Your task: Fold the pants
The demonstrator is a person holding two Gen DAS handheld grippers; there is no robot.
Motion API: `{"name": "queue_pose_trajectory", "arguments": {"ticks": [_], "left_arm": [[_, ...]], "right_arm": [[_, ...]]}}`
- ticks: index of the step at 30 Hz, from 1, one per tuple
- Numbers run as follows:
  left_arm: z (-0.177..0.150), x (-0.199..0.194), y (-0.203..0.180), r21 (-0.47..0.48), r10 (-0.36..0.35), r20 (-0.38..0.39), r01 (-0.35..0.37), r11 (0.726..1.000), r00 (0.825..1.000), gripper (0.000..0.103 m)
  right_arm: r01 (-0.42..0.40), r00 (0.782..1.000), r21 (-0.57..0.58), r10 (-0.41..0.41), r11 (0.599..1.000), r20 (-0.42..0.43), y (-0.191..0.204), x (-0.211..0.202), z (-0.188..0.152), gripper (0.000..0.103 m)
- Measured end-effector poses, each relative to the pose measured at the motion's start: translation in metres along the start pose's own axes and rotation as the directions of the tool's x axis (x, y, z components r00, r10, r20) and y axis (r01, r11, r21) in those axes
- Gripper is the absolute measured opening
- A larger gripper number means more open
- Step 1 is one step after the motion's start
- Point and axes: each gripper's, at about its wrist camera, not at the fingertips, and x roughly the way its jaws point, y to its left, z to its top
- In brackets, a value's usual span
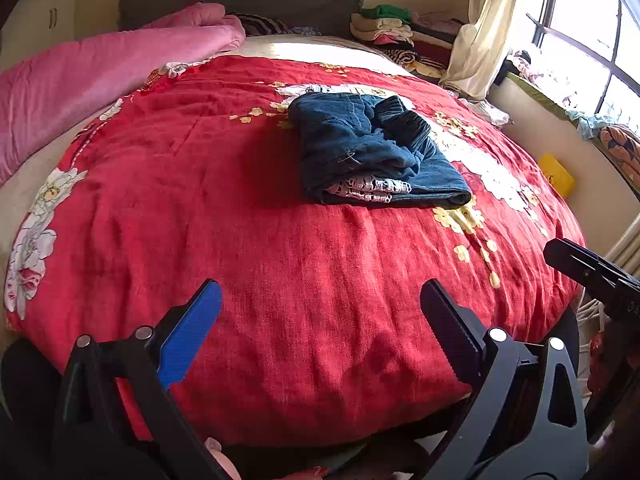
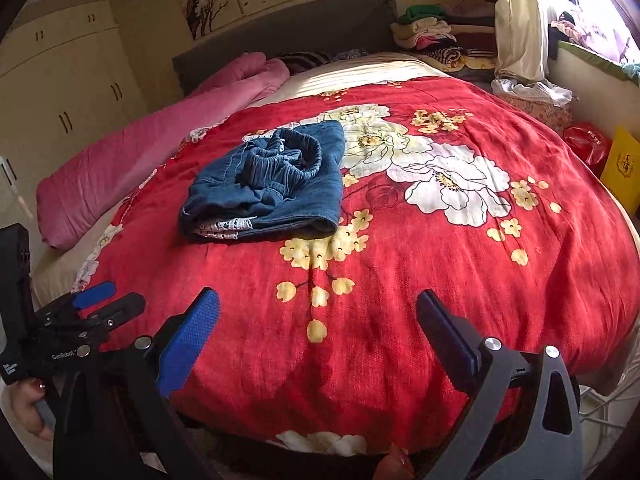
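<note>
Dark blue pants (image 1: 372,148) lie folded into a compact bundle on the red floral bedspread (image 1: 240,240), elastic waistband on top and a white lace trim showing at the near fold. The right wrist view shows the same pants (image 2: 268,188) left of centre. My left gripper (image 1: 320,328) is open above the near part of the bed, well short of the pants, nothing between its fingers. My right gripper (image 2: 318,330) is open too, over the bedspread (image 2: 440,280) near the bed's foot. Each gripper shows at the edge of the other's view: right one (image 1: 592,276), left one (image 2: 104,300).
A pink quilt (image 1: 100,80) runs along the bed's left side. Stacked clothes (image 1: 392,28) sit at the head on the right, beside a curtain (image 1: 480,32) and window. A yellow box (image 1: 556,174) and red bag (image 2: 586,146) stand right of the bed. Wardrobe doors (image 2: 68,92) line the left wall.
</note>
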Motion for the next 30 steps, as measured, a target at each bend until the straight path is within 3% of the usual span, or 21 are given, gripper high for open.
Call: {"name": "queue_pose_trajectory", "arguments": {"ticks": [30], "left_arm": [[0.0002, 0.0003, -0.0006, 0.000, 0.021, -0.001, -0.021, 1.000, 1.000, 0.093]], "right_arm": [[0.021, 1.000, -0.015, -0.021, 1.000, -0.008, 0.0014, 0.0005, -0.0009, 0.098]]}}
